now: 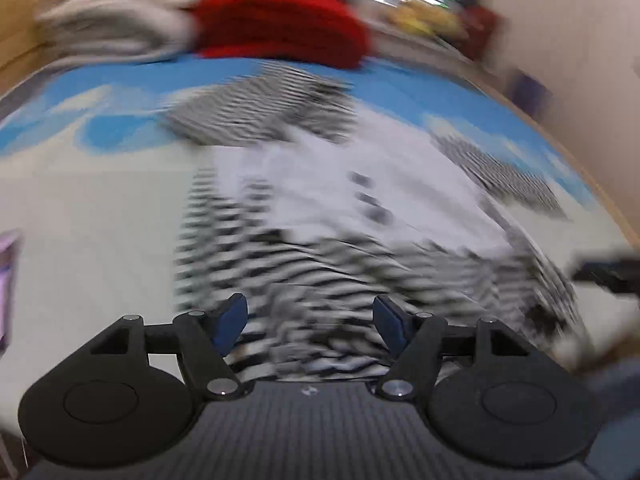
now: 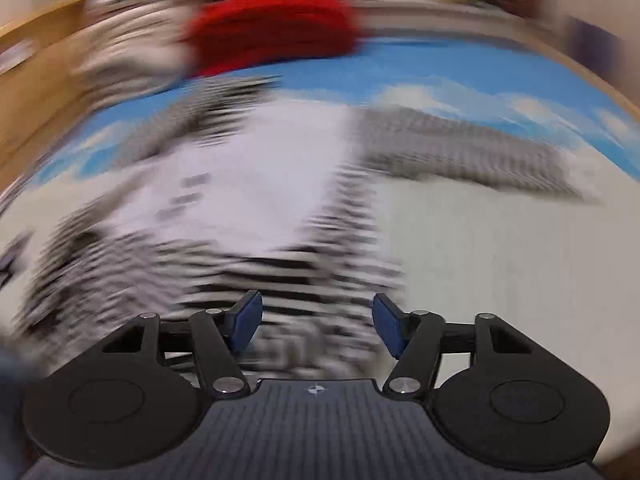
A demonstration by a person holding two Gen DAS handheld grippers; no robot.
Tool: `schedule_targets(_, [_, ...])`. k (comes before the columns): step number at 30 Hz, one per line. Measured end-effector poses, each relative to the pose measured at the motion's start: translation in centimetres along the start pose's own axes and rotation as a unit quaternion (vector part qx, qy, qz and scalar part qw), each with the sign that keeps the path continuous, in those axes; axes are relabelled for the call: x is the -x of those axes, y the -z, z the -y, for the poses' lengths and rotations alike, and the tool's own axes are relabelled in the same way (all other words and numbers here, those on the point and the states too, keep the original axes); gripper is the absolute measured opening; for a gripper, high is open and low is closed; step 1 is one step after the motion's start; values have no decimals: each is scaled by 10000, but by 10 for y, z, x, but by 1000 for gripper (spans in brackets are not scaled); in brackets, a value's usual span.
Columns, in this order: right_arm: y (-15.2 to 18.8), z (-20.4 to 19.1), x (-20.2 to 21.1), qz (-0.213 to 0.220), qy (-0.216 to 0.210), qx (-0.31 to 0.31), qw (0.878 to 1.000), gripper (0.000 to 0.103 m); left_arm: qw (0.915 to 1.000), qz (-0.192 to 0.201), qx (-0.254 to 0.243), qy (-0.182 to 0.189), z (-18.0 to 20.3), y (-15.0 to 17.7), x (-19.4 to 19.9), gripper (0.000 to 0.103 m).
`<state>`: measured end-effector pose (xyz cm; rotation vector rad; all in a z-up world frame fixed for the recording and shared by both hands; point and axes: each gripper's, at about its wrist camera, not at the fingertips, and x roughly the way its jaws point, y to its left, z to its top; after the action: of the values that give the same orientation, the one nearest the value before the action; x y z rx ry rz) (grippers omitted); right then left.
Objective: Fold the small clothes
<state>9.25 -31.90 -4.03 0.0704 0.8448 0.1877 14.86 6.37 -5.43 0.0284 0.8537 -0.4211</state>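
A small garment (image 1: 320, 184) with a white chest panel and black-and-white striped sleeves and hem lies spread on the blue-and-white surface (image 1: 100, 208); both views are motion-blurred. My left gripper (image 1: 310, 322) is open, just above the near striped hem, nothing between its blue pads. My right gripper (image 2: 316, 324) is open too, over the striped hem of the same garment (image 2: 248, 184). The tip of the other gripper (image 1: 608, 272) shows at the right edge of the left wrist view.
A red folded cloth (image 1: 280, 24) and a pile of beige-white cloth (image 1: 112, 20) lie at the far side of the surface; the red cloth also shows in the right wrist view (image 2: 272, 24). A wooden edge (image 2: 40, 80) runs along the left. A wall stands at right.
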Motion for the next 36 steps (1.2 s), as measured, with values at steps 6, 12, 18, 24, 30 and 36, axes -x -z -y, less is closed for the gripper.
schedule_targets(6, [11, -40, -69, -1078, 463, 1490, 9819, 50, 9869, -1110, -1157, -177, 14, 15, -67, 7])
schedule_targets(12, [27, -41, -37, -1117, 334, 1898, 9749, 11, 9921, -869, -879, -231, -7, 28, -9, 1])
schedule_targets(18, [52, -38, -13, -1126, 303, 2039, 9720, 11, 9838, -1271, -946, -840, -18, 71, -7, 0])
schedule_targets(24, [45, -39, -25, -1101, 307, 1580, 9808, 28, 9906, -237, -1235, -530, 3, 42, 9, 19])
schedule_targets(30, [41, -39, -26, -1033, 266, 1470, 9834, 42, 9825, -236, -1842, 116, 40, 25, -20, 57])
schedule_targets(36, [47, -48, -42, -1172, 518, 1814, 9750, 10, 9832, -824, -1582, -389, 21, 27, -46, 3])
